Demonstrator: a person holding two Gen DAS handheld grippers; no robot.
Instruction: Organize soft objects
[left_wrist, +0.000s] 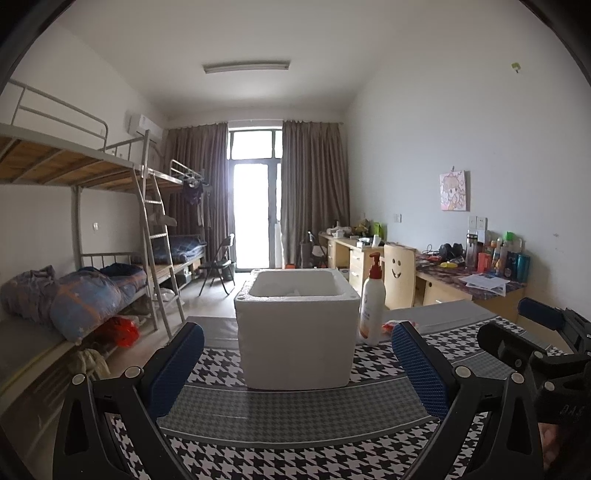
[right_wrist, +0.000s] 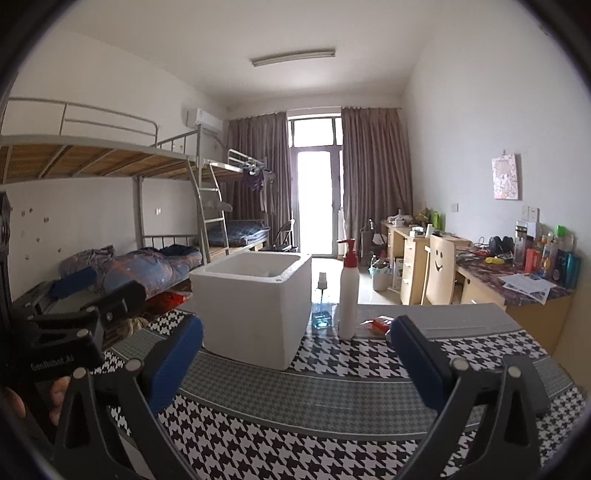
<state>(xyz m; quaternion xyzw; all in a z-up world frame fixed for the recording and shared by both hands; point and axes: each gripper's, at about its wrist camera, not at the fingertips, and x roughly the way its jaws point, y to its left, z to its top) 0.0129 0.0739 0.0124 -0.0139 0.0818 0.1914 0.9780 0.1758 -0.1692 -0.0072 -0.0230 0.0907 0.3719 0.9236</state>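
Box: white foam box (left_wrist: 295, 332) (right_wrist: 251, 306) stands open-topped on the houndstooth table (left_wrist: 295, 413) (right_wrist: 332, 398), ahead of both grippers, apart from their pads.
Packet: small red-orange packet (left_wrist: 391, 326) (right_wrist: 380, 325) lies beyond the right pad of each gripper, beside the bottle.
Bottle: white pump bottle (left_wrist: 372, 302) (right_wrist: 348, 295) just right of the box.
Spray: clear spray bottle (right_wrist: 322, 304) between box and pump bottle.
Left gripper (left_wrist: 295, 373): wide open, holding nothing.
Right gripper (right_wrist: 295, 365): wide open, holding nothing.

A table (right_wrist: 332, 391) covered in a black-and-white houndstooth cloth carries a white foam box (right_wrist: 255, 306). Just right of the box stand a small clear spray bottle (right_wrist: 322, 306) and a tall white pump bottle (right_wrist: 348, 291); beyond them lies a red-and-white packet (right_wrist: 378, 325).
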